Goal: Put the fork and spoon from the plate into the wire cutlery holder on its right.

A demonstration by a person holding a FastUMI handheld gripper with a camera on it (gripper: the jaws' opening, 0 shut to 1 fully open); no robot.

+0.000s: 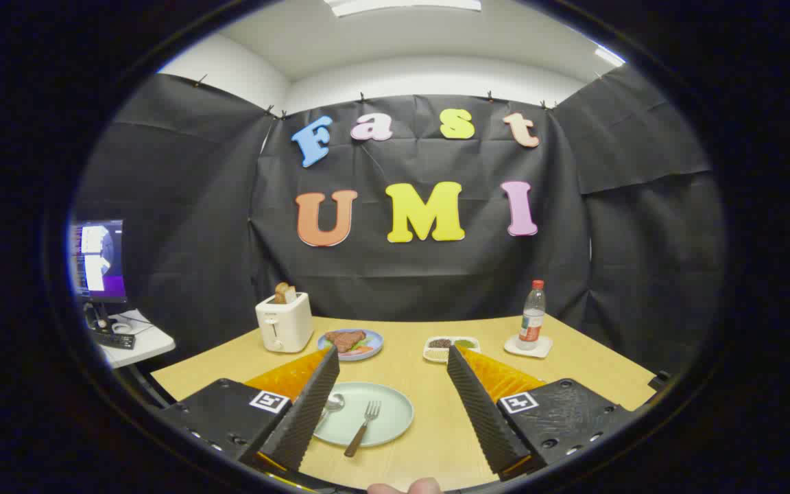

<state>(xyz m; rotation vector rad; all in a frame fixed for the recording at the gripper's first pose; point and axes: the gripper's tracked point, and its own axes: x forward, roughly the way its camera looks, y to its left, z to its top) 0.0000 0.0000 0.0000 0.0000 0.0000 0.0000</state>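
Note:
A pale green plate [395,406] lies on the wooden table [573,370], low between my two fingers and nearer the left one. On it rests a fork [364,427] with a brown handle, its tines pointing away from me. A metal spoon [332,403] lies to the fork's left, partly hidden behind my left finger [306,412]. My gripper [392,351] is open wide and hovers above the table with nothing between its fingers. The fork sits in the gap between the fingers, well below their tips.
Beyond the fingertips stand a white toaster [284,321] with bread in it, a blue plate of food [350,341], a small white divided dish [451,346] and a bottle [533,314] on a white coaster. A monitor [98,259] sits on a side table left.

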